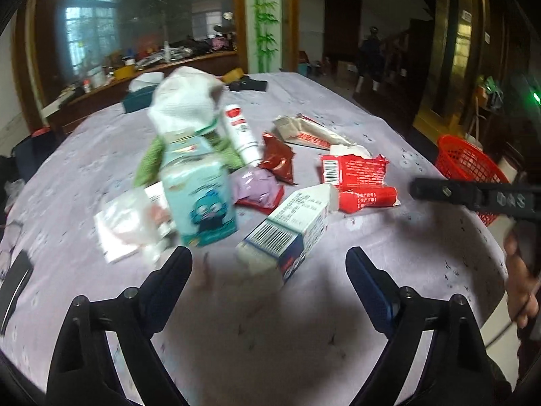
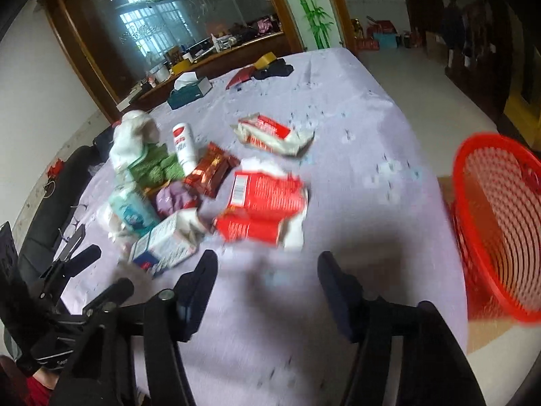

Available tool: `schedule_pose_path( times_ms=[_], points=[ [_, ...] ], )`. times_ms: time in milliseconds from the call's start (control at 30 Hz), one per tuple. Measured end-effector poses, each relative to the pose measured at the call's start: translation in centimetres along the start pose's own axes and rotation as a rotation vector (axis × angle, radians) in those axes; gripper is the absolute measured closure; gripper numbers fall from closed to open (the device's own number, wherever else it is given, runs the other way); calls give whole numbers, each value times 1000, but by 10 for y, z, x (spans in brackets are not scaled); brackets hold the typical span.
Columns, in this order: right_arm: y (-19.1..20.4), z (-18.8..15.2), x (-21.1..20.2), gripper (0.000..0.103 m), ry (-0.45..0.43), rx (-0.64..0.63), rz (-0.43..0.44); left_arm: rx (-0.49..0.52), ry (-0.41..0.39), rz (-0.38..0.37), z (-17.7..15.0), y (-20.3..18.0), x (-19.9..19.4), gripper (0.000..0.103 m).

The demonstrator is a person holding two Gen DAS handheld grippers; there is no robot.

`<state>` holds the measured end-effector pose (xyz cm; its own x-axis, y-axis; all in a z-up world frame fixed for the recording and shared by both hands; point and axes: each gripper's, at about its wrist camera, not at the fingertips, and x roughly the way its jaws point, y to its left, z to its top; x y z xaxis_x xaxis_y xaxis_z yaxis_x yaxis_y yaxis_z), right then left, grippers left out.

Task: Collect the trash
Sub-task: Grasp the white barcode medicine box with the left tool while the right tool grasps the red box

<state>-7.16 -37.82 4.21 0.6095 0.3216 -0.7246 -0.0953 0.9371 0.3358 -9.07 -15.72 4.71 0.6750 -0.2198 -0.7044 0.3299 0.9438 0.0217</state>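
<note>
Trash lies in a heap on the lilac tablecloth [image 1: 389, 253]: a white-and-blue carton [image 1: 287, 230] on its side, a teal tissue pack [image 1: 199, 196], a torn red box [image 1: 351, 172], a dark red wrapper [image 1: 279, 157], a white bottle [image 1: 240, 132] and crumpled white paper [image 1: 186, 101]. My left gripper [image 1: 268, 257] is open, just short of the carton, with nothing between its fingers. My right gripper [image 2: 267, 260] is open over bare cloth in front of the torn red box [image 2: 263, 203]. A red mesh basket [image 2: 500, 223] stands beyond the table's right edge.
A teal tissue box [image 2: 189, 93] and dark items [image 2: 274, 69] sit at the table's far end. A black phone [image 1: 15, 280] lies at the left edge. A cluttered wooden sideboard [image 1: 152, 71] runs behind. A person's hand [image 1: 520, 270] holds the right gripper.
</note>
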Motion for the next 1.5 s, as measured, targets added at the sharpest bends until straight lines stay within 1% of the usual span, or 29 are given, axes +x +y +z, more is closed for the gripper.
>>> schedule_pose_path(
  times_ms=[33, 167, 233, 300, 367, 400, 467, 533, 567, 600, 667, 733, 833, 933, 967, 1033, 1100, 1133, 1167, 1267, 1300, 1333, 1367, 1433, 1500],
  points=[
    [-1, 7, 5, 38, -2, -12, -9, 4, -1, -1, 1, -2, 1, 16],
    [-8, 35, 25, 40, 0, -48, -18, 37, 10, -10, 10, -3, 14, 17],
    [-11, 46, 40, 41, 25, -75, -9, 50, 34, -43, 14, -1, 21, 17],
    [-13, 54, 53, 41, 64, -88, 35, 49, 43, -56, 16, 1, 26, 17],
    [-13, 57, 68, 43, 106, -115, 45, 53, 67, -66, 15, 1, 32, 17],
    [-12, 57, 73, 47, 121, -124, 45, 52, 73, -65, 15, 2, 35, 17],
    [-9, 55, 78, 76, 142, -145, 65, 46, 78, -68, 14, 3, 39, 17],
    [-4, 51, 79, 84, 154, -172, 59, 37, 83, -76, 13, 4, 41, 17],
    [-1, 48, 77, 92, 156, -180, 62, 32, 82, -80, 13, 5, 42, 18],
    [1, 45, 73, 94, 154, -182, 77, 27, 83, -86, 13, 5, 42, 19],
    [4, 40, 67, 97, 154, -175, 99, 20, 86, -92, 12, 5, 42, 34],
    [8, 33, 57, 98, 147, -176, 109, 8, 94, -92, 11, 7, 43, 38],
    [14, 23, 46, 98, 143, -175, 143, -11, 97, -97, 9, 10, 42, 39],
    [18, 20, 46, 96, 138, -183, 121, -26, 107, -87, 5, 13, 44, 40],
    [18, 21, 47, 88, 134, -186, 107, -29, 111, -86, 4, 14, 44, 40],
    [16, 21, 51, 80, 138, -177, 102, -39, 121, -89, 1, 16, 46, 41],
    [14, 22, 54, 80, 139, -163, 110, -46, 123, -95, 0, 17, 46, 47],
    [14, 22, 56, 80, 138, -161, 109, -51, 125, -93, -1, 18, 47, 54],
    [14, 23, 59, 80, 137, -160, 106, -57, 129, -90, -2, 18, 48, 58],
    [15, 23, 67, 80, 146, -149, 114, -69, 124, -92, -4, 19, 46, 63],
    [16, 22, 69, 81, 152, -150, 117, -75, 121, -93, -5, 20, 45, 63],
    [18, 21, 69, 93, 152, -153, 117, -81, 115, -93, -7, 21, 43, 64],
    [20, 18, 68, 97, 150, -157, 114, -90, 110, -94, -8, 22, 41, 67],
    [23, 14, 61, 98, 124, -153, 109, -110, 95, -89, -12, 23, 36, 67],
    [24, 9, 51, 98, 90, -145, 96, -120, 76, -79, -13, 24, 30, 70]
  ],
)
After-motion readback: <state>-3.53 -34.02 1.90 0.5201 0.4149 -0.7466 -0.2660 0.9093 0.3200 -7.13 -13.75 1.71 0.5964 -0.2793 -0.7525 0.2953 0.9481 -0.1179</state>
